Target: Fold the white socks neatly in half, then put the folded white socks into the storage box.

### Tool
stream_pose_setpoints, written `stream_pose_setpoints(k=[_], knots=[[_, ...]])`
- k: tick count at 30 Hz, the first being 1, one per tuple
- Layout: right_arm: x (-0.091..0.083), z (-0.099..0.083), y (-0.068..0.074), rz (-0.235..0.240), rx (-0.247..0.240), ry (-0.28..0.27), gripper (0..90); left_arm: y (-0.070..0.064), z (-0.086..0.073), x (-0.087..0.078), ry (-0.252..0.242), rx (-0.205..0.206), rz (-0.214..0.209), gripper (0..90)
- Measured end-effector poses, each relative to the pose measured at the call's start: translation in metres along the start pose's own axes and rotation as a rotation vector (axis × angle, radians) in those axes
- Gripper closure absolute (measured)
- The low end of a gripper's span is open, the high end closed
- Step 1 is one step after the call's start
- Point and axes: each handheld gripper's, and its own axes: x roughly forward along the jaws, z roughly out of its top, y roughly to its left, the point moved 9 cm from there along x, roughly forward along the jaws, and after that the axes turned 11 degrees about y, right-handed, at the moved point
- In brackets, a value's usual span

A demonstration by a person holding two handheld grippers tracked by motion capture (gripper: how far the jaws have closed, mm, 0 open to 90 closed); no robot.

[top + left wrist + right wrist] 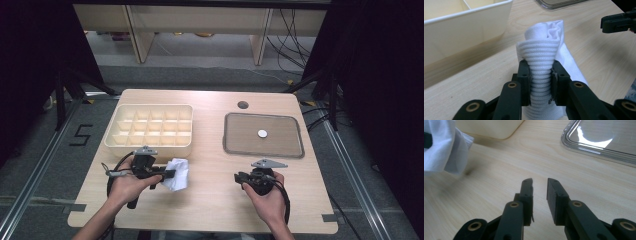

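A white ribbed cloth (541, 60), perhaps a sock, is pinched between the jaws of my left gripper (540, 66), bunched and fanning out past the tips. From above, the cloth (177, 174) hangs near the table's front left, just in front of a cream divided box (150, 126). My left gripper (170, 174) is shut on it. My right gripper (539, 180) hovers low over bare wood, jaws a little apart, nothing between them. Seen from above, the right gripper (238, 176) points left towards the cloth (444, 150).
A clear shallow tray (263, 135) with a small white disc (262, 133) lies at the right back; its rim (599, 150) is close ahead of my right gripper. A round hole (243, 105) sits in the tabletop behind it. The cream box wall (466, 32) stands beside the cloth.
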Motion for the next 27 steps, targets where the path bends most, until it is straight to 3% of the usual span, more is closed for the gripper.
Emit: stream_pose_setpoints(k=[2,4,5,7,8,9,10,13,14,17,18,19,20,22,23,24,25,27], knots=[[0.0,0.002,-0.003,-0.015,-0.015,-0.012,75.0,0.001,0.001,-0.002,-0.015,-0.01,0.007,72.8],[0.0,0.003,-0.001,-0.01,0.008,-0.015,74.6,0.003,0.001,-0.006,-0.017,-0.01,0.009,72.7],[-0.002,0.003,-0.004,-0.02,-0.02,-0.018,73.9,0.004,0.001,-0.007,-0.022,-0.018,0.008,72.8],[-0.002,0.003,-0.005,-0.008,-0.017,-0.02,73.1,0.007,0.002,-0.009,-0.021,-0.016,0.021,72.8],[-0.001,0.003,-0.004,-0.001,-0.009,-0.022,72.8,0.006,0.004,-0.009,-0.044,-0.035,0.011,72.7],[-0.002,0.001,-0.005,-0.015,0.01,-0.019,72.4,0.009,0.002,-0.011,-0.029,-0.017,0.021,72.8],[-0.003,0.0,-0.009,-0.02,-0.004,-0.02,72.1,0.009,0.004,-0.012,-0.043,-0.031,0.019,72.8],[-0.004,-0.002,-0.012,-0.021,0.02,-0.031,71.5,0.013,0.004,-0.016,-0.042,-0.025,0.025,72.7],[-0.005,-0.003,-0.016,-0.026,-0.009,-0.034,71.3,0.014,0.005,-0.018,-0.058,-0.029,0.032,72.7],[-0.007,-0.006,-0.019,-0.035,0.017,-0.034,70.4,0.017,0.006,-0.022,-0.068,-0.029,0.037,72.7],[-0.008,-0.007,-0.023,-0.061,0.001,-0.028,70.1,0.017,0.007,-0.024,-0.079,-0.039,0.035,72.7],[-0.007,-0.007,-0.023,-0.05,0.018,-0.04,69.9,0.018,0.008,-0.026,-0.092,-0.049,0.038,72.7],[-0.008,-0.007,-0.028,-0.072,-0.016,-0.044,69.7,0.02,0.008,-0.028,-0.09,-0.045,0.033,72.8],[-0.008,-0.01,-0.03,-0.08,-0.005,-0.042,69.2,0.022,0.01,-0.031,-0.102,-0.051,0.047,72.7],[-0.006,-0.01,-0.03,-0.06,-0.009,-0.052,68.9,0.022,0.01,-0.031,-0.102,-0.051,0.047,72.7],[-0.007,-0.013,-0.033,-0.092,-0.01,-0.047,68.5,0.024,0.011,-0.034,-0.106,-0.049,0.046,72.7],[-0.005,-0.013,-0.029,-0.058,0.019,-0.058,68.2,0.027,0.012,-0.036,-0.118,-0.054,0.055,72.8],[-0.005,-0.014,-0.033,-0.068,-0.005,-0.055,67.7,0.029,0.014,-0.039,-0.127,-0.061,0.056,72.7]])
